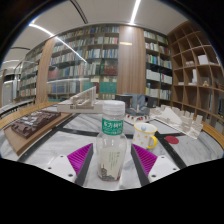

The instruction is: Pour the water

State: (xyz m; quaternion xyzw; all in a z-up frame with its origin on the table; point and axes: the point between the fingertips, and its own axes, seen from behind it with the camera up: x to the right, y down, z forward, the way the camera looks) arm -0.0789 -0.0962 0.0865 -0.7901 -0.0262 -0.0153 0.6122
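A clear plastic bottle (111,150) with a white cap and a green label stands upright between my fingers. It holds a little water at the bottom. My gripper (112,160) is shut on the bottle, with the magenta pads (82,158) pressing its sides at about mid-height. A small pale cup with yellow on it (147,134) stands on the white table (60,150), just beyond the right finger and to the right of the bottle.
A flat wooden board with a model (35,122) lies on the table to the left. White building models (172,116) stand at the right and a wooden frame model (82,98) behind. Bookshelves (95,55) line the far wall.
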